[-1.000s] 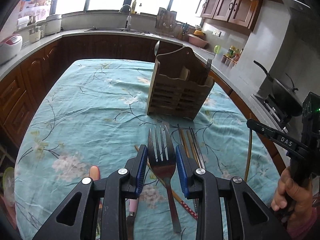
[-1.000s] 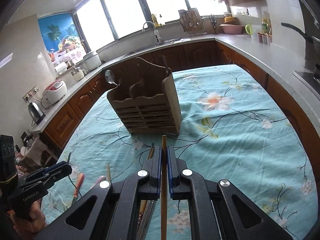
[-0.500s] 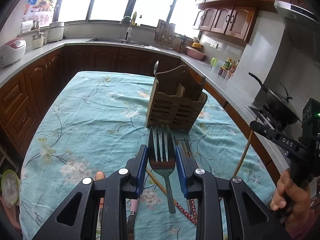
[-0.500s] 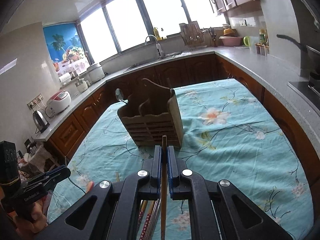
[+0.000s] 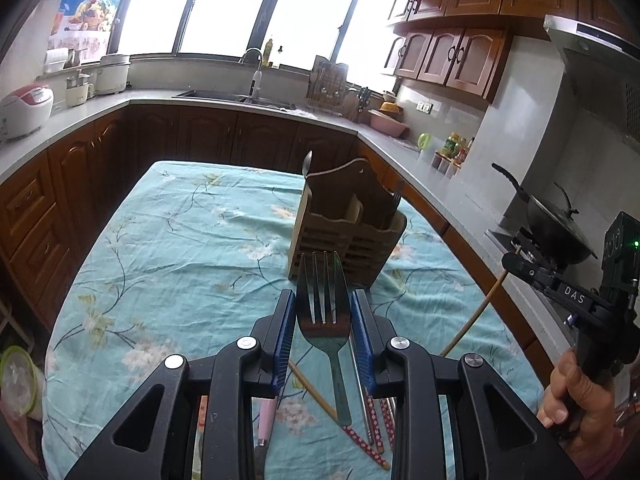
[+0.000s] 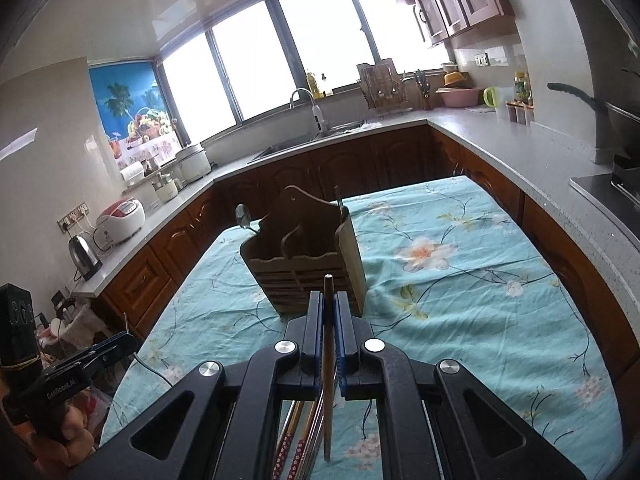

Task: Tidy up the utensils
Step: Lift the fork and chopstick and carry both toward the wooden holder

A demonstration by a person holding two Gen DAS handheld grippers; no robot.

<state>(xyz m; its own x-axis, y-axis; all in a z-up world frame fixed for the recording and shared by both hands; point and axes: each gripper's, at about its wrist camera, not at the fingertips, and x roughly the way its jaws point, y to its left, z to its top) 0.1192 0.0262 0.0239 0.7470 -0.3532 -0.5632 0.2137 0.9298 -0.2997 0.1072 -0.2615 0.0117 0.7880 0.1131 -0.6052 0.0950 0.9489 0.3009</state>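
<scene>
My left gripper [image 5: 322,304] is shut on a metal fork [image 5: 323,312], tines pointing forward, lifted above the flowered tablecloth. My right gripper [image 6: 328,305] is shut on a single wooden chopstick [image 6: 328,360], which also shows at the right of the left wrist view as a thin stick, the chopstick [image 5: 476,316]. A wooden utensil holder [image 5: 346,226] stands ahead of both grippers, also seen as the holder [image 6: 306,264], with a spoon [image 6: 242,214] in its left end and a fork in its right end. More chopsticks [image 5: 366,412] and a pink-handled utensil [image 5: 266,412] lie on the cloth below.
The table [image 6: 500,280] is ringed by dark wood cabinets and a grey counter [image 6: 520,140] with a sink, rice cookers and a kettle. A wok [image 5: 556,224] sits on the stove at the right. A hand [image 5: 576,392] holds the right gripper.
Both grippers have risen with the fork and the chopstick and tilted up a little, so the holder sits lower in both views and the cloth lies farther below.
</scene>
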